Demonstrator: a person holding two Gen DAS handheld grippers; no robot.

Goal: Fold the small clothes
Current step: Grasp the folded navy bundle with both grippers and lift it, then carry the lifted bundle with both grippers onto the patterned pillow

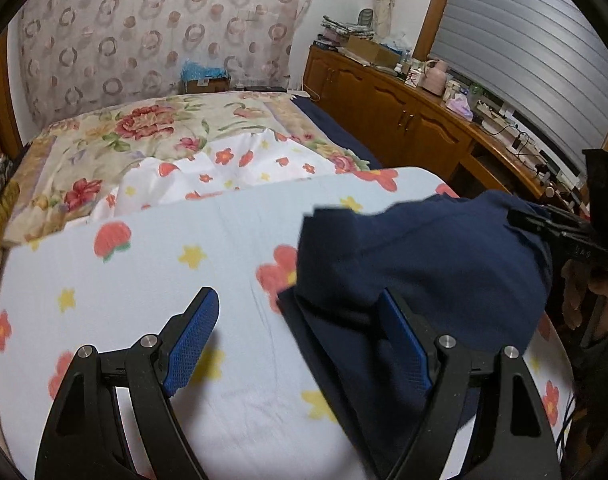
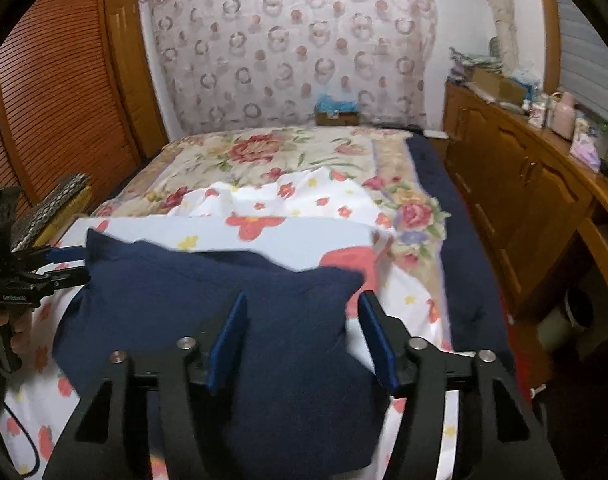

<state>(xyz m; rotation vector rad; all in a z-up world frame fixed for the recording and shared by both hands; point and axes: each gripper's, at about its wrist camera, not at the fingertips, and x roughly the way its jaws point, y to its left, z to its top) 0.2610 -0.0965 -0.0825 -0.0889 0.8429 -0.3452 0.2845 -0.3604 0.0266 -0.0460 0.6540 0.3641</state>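
A navy blue garment (image 1: 435,256) lies on the flowered white sheet (image 1: 152,280); it also shows in the right wrist view (image 2: 208,300). My left gripper (image 1: 300,312) is open, its right blue pad (image 1: 403,340) touching the garment's near left part, its left pad over bare sheet. My right gripper (image 2: 304,320) is open, its pads straddling the garment's near right part. In the left wrist view the right gripper (image 1: 543,220) sits at the garment's far right edge. In the right wrist view the left gripper (image 2: 70,266) is at the garment's left corner.
A floral quilt (image 2: 288,152) covers the far bed. A wooden cabinet (image 1: 403,108) with clutter on top runs along the right. Slatted wooden doors (image 2: 56,92) stand at the left. A cardboard box (image 2: 335,116) sits past the bed's far end.
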